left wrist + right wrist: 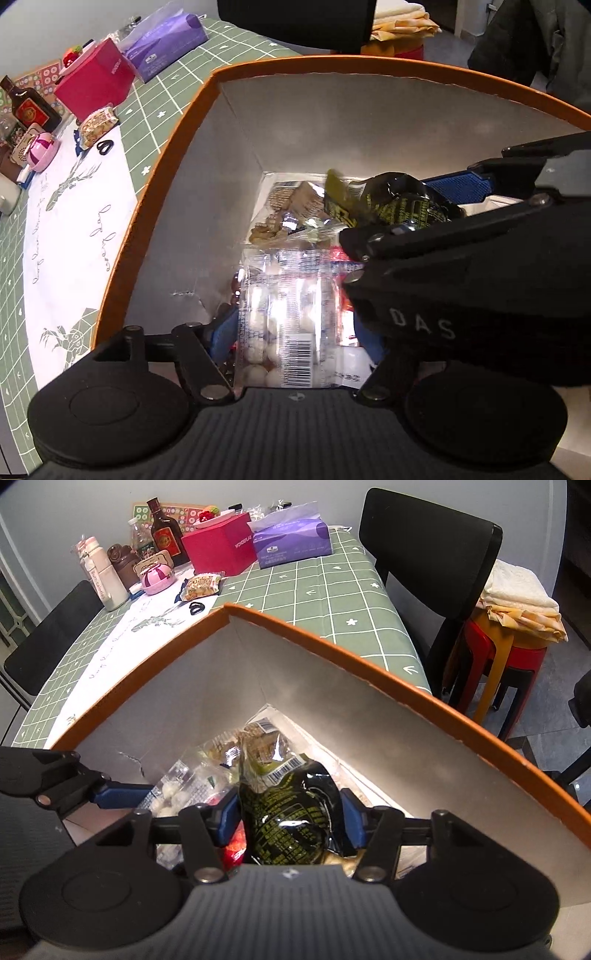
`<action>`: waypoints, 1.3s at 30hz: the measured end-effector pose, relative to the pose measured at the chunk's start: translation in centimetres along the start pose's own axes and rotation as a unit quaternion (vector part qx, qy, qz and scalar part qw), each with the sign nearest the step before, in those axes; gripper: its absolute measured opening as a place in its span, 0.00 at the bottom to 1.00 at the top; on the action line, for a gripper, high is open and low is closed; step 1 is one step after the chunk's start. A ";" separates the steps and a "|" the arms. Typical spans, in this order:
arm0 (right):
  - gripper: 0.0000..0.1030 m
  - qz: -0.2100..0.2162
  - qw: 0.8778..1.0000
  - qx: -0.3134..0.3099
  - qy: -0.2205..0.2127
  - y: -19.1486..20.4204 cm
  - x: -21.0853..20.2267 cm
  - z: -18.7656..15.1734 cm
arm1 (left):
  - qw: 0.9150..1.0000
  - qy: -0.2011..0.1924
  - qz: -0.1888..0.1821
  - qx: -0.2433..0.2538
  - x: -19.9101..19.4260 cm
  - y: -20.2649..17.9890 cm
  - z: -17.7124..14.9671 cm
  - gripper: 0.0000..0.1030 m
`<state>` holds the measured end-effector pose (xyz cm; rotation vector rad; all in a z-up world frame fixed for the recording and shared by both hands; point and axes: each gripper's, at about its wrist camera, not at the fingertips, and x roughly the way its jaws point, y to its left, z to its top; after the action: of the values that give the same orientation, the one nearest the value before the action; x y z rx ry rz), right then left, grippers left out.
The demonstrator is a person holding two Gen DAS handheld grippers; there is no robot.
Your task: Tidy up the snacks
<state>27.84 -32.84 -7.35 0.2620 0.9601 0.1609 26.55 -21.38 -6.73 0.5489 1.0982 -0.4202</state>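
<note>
I have two claws down in one orange-rimmed box (369,679). Right claw (291,821) apart around one glossy black-green snack pack (291,812), pads seemingly clear. Left claw (291,332) apart over one clear bag of white balls (288,317); both snacks inside the box.

A green checked tablecloth (332,587) covered the surface, with a white printed runner (74,236) laid over it. At the far end stood a red box (221,550) beside a purple tissue pack (291,539). Behind them rose a dark brown bottle (164,531) with a red label, near a white bottle (105,578) and a small pink lidded container (158,579). A black chair (432,550) stood at the surface's edge, and folded cloths (517,602) lay on stacked plastic stools (506,657).
</note>
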 end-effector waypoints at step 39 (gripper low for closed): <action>0.93 -0.131 0.971 -0.018 -0.199 4.2 -24.0 -4.0 | 0.982 -0.186 -0.001 -0.033 -20.1 -1.6 -3.4 0.92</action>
<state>10.92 -34.28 10.54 0.1238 0.5827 -0.1141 15.16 -19.59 10.19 0.3912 0.7503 -0.4660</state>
